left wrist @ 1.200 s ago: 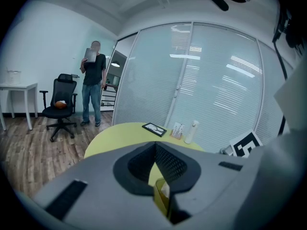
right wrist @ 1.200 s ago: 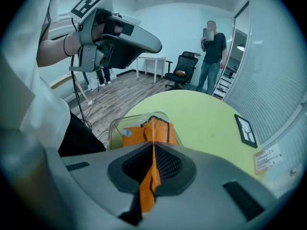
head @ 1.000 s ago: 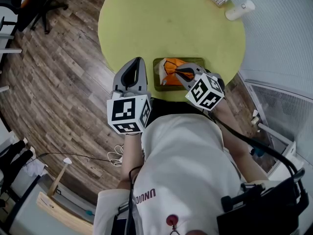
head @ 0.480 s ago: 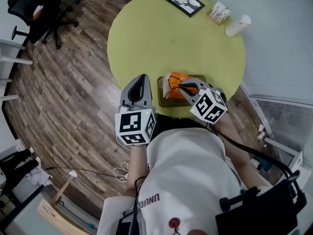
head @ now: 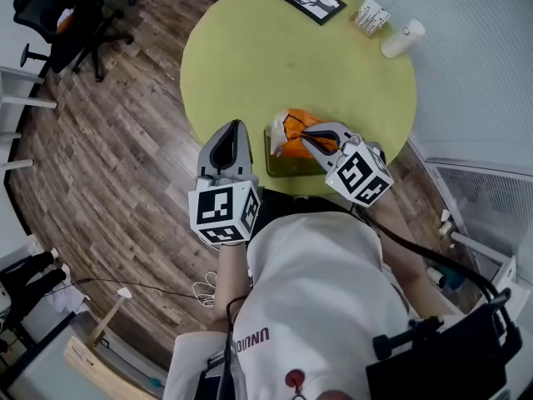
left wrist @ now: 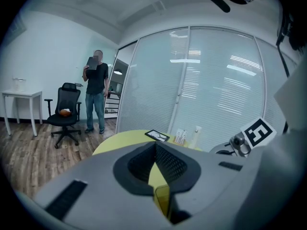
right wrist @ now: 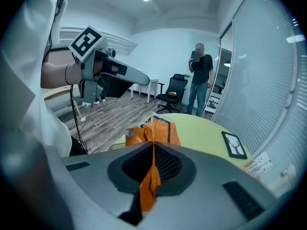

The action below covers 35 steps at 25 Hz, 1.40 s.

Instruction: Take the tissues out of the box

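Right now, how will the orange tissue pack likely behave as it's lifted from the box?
Probably floppy: the orange tissue pack crumples into a thin fold where the right hand-held gripper pinches it. Likely light, since a pinch on one edge seems enough to hold it over the box. Its glossy surface might slip.

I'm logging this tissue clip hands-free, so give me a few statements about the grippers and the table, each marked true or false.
1. The right gripper has its jaws closed on the orange tissue pack. True.
2. The left gripper grips the green box. False: it is left of the box, jaws together, holding nothing.
3. The framed picture lies near the table's far edge. True.
4. The white bottle sits inside the green box. False: it is on the table, far from the box.
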Motion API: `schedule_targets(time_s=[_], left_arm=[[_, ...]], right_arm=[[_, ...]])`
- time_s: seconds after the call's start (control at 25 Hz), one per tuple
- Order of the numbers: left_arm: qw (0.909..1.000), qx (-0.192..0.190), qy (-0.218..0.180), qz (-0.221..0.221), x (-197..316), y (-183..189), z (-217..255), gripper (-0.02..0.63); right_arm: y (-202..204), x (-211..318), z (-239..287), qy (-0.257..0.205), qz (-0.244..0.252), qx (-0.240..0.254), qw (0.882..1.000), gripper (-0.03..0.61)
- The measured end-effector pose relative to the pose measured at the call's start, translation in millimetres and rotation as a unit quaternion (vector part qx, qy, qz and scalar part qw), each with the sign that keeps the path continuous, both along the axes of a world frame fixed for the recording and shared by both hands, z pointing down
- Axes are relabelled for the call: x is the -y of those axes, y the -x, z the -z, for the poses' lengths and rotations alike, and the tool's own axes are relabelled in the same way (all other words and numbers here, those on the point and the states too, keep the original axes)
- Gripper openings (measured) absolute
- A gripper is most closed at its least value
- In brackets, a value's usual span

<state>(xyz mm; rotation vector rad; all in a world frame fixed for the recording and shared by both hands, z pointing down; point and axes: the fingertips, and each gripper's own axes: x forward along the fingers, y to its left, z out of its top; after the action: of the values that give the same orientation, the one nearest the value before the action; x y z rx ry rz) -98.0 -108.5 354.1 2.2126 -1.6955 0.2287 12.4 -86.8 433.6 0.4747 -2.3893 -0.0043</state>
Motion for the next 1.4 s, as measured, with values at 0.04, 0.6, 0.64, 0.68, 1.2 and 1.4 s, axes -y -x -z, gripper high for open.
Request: schedule_targets(time_s=[0.04,0.6,0.64,0.68,1.2,1.4], left_arm=[[1.0000,0.000,0.000,0.000,-0.3,-0.1,1.1,0.014],[1.0000,0.005,-0.005,-0.002,-1.5,-1.9,4.0,0.014],[1.0000,0.005,-0.005,-0.003,-1.4,-2.3,4.2,0.014],[1.0000,0.005,-0.005,-0.003,-1.3,-2.7,4.3,0.014],[0.9999,0.006,-0.006,-0.011,0.0,-9.4,3.8,0.014],[0.9999,0.006,-0.005,-0.012,-0.4,-9.9,3.0,0.014]], right_arm=[[-0.2,0.4,2.9,-0.002,-0.001,0.003,1.000,0.021],[-5.6,7.2,29.4,-0.025,-0.031,0.050,0.998,0.021],[-6.3,8.2,32.0,-0.026,-0.035,0.056,0.997,0.021],[-7.2,9.2,34.7,-0.028,-0.039,0.061,0.997,0.021],[-17.5,18.5,55.0,-0.054,-0.072,0.097,0.991,0.020],[-18.7,19.5,56.4,-0.060,-0.076,0.098,0.990,0.020]])
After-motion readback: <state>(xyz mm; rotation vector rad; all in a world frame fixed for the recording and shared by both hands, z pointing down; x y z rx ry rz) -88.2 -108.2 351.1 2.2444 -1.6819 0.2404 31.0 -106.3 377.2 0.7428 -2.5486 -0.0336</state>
